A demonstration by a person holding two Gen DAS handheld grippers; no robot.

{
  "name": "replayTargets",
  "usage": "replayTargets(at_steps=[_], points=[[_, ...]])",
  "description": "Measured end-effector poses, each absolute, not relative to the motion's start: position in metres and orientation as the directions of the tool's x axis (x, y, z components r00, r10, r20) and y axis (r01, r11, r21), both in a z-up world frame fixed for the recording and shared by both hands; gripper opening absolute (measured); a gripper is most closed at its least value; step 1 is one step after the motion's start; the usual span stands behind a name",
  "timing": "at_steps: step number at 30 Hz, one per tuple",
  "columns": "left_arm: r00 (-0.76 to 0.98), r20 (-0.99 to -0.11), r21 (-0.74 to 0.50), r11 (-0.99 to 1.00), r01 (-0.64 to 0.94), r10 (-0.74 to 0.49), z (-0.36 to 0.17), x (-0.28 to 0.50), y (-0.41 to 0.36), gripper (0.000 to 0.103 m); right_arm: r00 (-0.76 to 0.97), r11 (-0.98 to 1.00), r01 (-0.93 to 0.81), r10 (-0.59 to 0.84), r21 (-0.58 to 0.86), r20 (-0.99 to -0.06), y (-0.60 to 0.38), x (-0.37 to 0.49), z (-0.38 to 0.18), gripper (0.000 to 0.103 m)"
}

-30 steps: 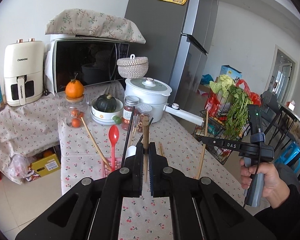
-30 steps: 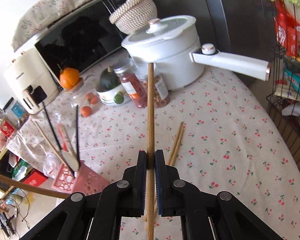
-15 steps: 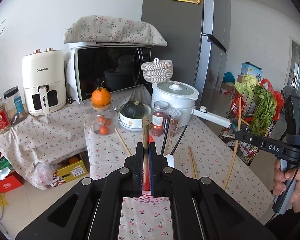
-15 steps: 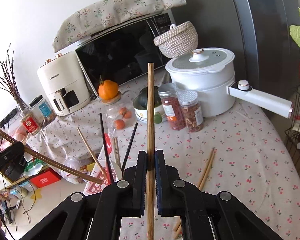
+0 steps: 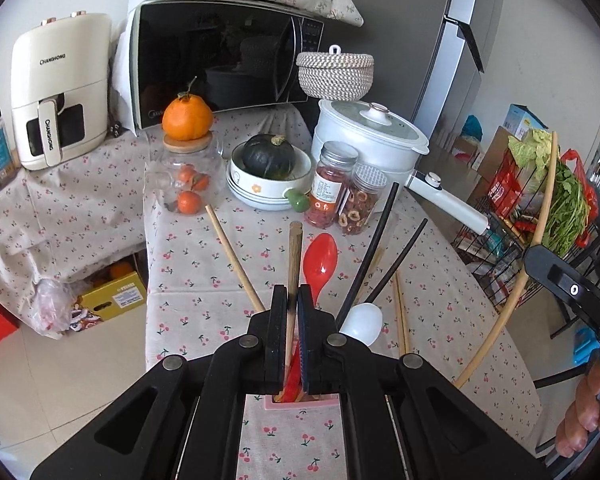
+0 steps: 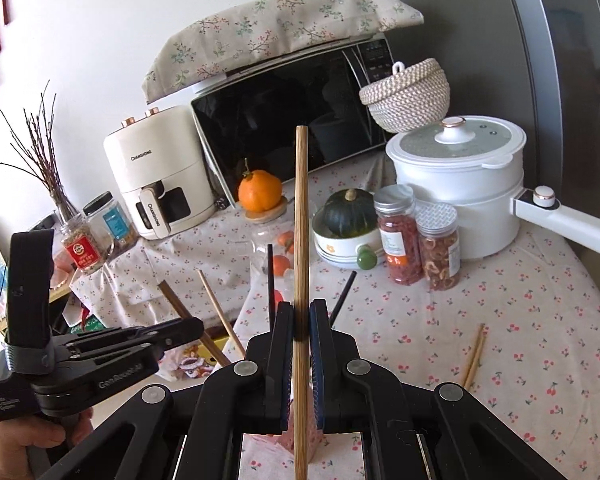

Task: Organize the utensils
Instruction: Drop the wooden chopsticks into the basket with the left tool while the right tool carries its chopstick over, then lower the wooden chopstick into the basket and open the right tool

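Both grippers, left [image 5: 292, 300]; right [image 6: 301, 312]; 1 chopstick [image 6: 301, 240] each.

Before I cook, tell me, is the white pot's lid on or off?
On. The lid sits flat on the white pot, its knob upright in the middle, with no gap showing around the rim.

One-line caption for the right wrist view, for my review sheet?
Right gripper clamps an upright bamboo chopstick above the pink utensil holder; two chopsticks lie on the tablecloth.
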State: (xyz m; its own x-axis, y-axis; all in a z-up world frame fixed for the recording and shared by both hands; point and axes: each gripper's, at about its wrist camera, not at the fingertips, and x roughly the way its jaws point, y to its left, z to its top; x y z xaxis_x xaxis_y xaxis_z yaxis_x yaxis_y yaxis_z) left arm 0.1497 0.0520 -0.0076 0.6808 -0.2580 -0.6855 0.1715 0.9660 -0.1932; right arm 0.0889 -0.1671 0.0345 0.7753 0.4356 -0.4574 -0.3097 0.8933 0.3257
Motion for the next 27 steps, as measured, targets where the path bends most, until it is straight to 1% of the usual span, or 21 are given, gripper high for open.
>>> replayTargets(at_steps=[2, 4, 5, 6, 7, 8, 9, 13, 15, 23, 27], points=[[0.67, -0.691, -0.223, 0.962, 0.16, -0.272, -0.01, 0.153, 0.055, 0.006, 0.782, 0.893, -0.315, 0.437, 0.322, -0.444, -0.161, 0.092, 0.034, 0.006], [0.665, -0.689, -0.249, 0.956, 0.157, -0.289, -0.008, 0.152, 0.058, 0.01, 0.79, 0.889, -0.32, 0.442, 0.328, -0.425, -0.157, 0.095, 0.035, 0.006], [0.666, -0.686, -0.254, 0.954, 0.157, -0.293, -0.007, 0.15, 0.059, 0.019, 0.798, 0.883, -0.326, 0.448, 0.337, -0.402, -0.154, 0.097, 0.037, 0.006], [0.669, -0.683, -0.255, 0.954, 0.157, -0.293, -0.006, 0.147, 0.06, 0.036, 0.798, 0.883, -0.326, 0.448, 0.337, -0.402, -0.154, 0.097, 0.037, 0.006], [0.675, -0.678, -0.255, 0.955, 0.154, -0.29, -0.004, 0.143, 0.062, 0.045, 0.803, 0.88, -0.329, 0.451, 0.341, -0.389, -0.153, 0.097, 0.038, 0.006], [0.683, -0.673, -0.255, 0.956, 0.148, -0.285, -0.002, 0.14, 0.064, 0.061, 0.808, 0.879, -0.331, 0.452, 0.343, -0.377, -0.151, 0.098, 0.039, 0.006], [0.689, -0.668, -0.256, 0.956, 0.142, -0.281, -0.001, 0.137, 0.067, 0.066, 0.813, 0.878, -0.331, 0.452, 0.346, -0.368, -0.15, 0.098, 0.04, 0.006], [0.683, -0.674, -0.274, 0.954, 0.123, -0.282, 0.001, 0.127, 0.08, 0.068, 0.823, 0.875, -0.328, 0.45, 0.355, -0.346, -0.14, 0.102, 0.04, 0.006], [0.679, -0.683, -0.27, 0.957, 0.108, -0.269, 0.0, 0.12, 0.087, 0.071, 0.828, 0.879, -0.327, 0.444, 0.347, -0.344, -0.132, 0.105, 0.039, 0.006], [0.632, -0.733, -0.264, 0.961, 0.075, -0.251, -0.018, 0.105, 0.11, 0.073, 0.858, 0.913, -0.333, 0.397, 0.235, -0.327, -0.102, 0.115, 0.025, 0.006], [0.623, -0.747, -0.248, 0.967, 0.065, -0.233, -0.024, 0.105, 0.116, 0.073, 0.855, 0.916, -0.326, 0.391, 0.233, -0.34, -0.094, 0.122, 0.012, 0.006]])
